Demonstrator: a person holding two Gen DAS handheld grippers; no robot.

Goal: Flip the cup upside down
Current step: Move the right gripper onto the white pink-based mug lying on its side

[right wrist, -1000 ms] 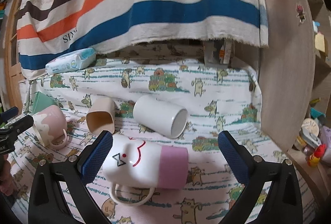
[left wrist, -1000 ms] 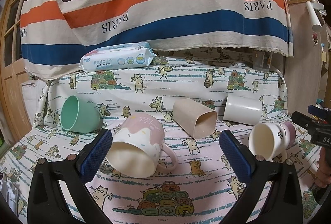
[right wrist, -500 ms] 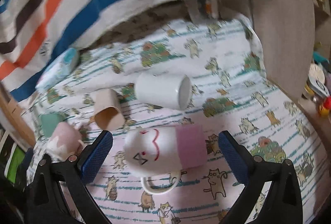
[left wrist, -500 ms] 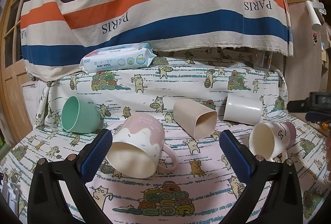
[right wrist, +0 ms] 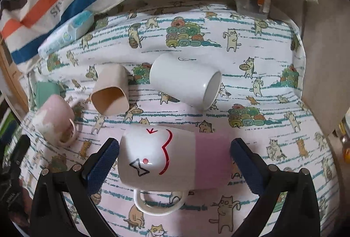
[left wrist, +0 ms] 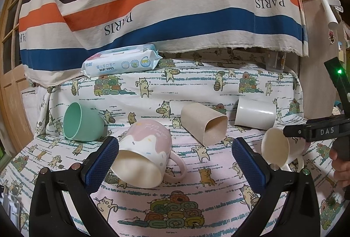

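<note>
Several cups lie on their sides on a cat-print cloth. My right gripper (right wrist: 174, 162) is open, its blue pads on either side of a white and pink mug with a drawn face (right wrist: 175, 158), handle toward me. That mug also shows in the left wrist view (left wrist: 277, 149), under the right gripper. My left gripper (left wrist: 174, 162) is open, with a pink and cream mug (left wrist: 144, 153) lying between its pads, mouth toward me. A beige square cup (left wrist: 204, 124), a white tumbler (left wrist: 254, 113) and a green cup (left wrist: 82, 122) lie behind.
A pack of baby wipes (left wrist: 121, 61) rests at the back under a striped hanging cloth (left wrist: 164, 0). A wooden cabinet side (right wrist: 326, 61) stands at the right. The beige cup (right wrist: 110, 90) and white tumbler (right wrist: 186, 81) lie just beyond the face mug.
My right gripper has tilted downward and moved closer over the face mug, which now sits between its pads. The left gripper has not moved.
</note>
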